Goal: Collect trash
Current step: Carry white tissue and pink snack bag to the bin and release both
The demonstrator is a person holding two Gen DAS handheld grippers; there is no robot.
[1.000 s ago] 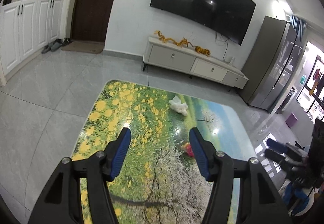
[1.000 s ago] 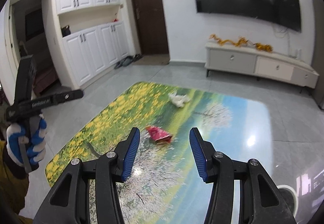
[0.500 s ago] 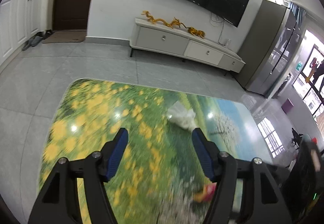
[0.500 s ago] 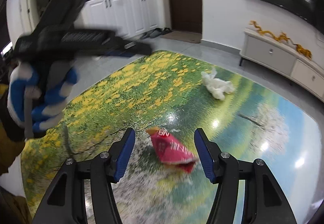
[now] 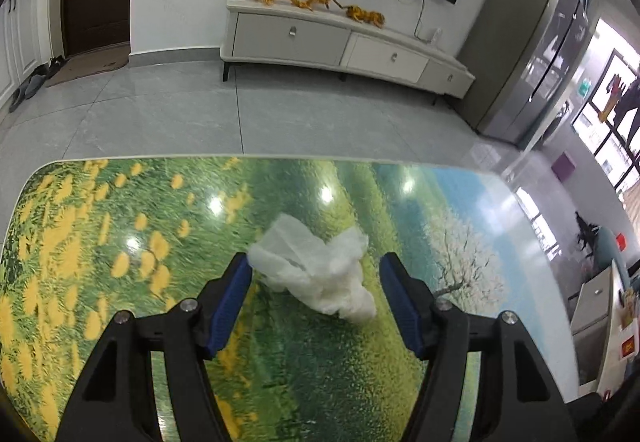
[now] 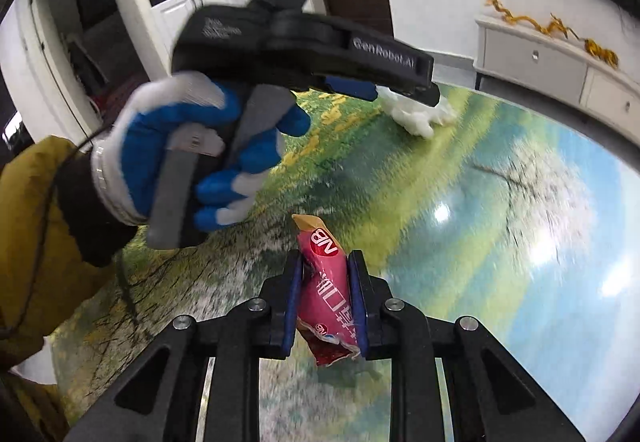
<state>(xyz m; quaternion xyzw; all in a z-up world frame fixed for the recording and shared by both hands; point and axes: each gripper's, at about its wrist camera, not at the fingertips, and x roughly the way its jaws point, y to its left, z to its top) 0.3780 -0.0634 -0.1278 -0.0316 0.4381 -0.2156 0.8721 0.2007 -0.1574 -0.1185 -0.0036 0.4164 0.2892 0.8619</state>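
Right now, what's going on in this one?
A person with a handheld gripper in each hand is clearing trash off a landscape-print table. The right gripper is shut on a red snack wrapper. The left gripper is open, its fingers either side of a crumpled white tissue lying on the table, not yet grasped. The gloved left hand shows in the right wrist view.
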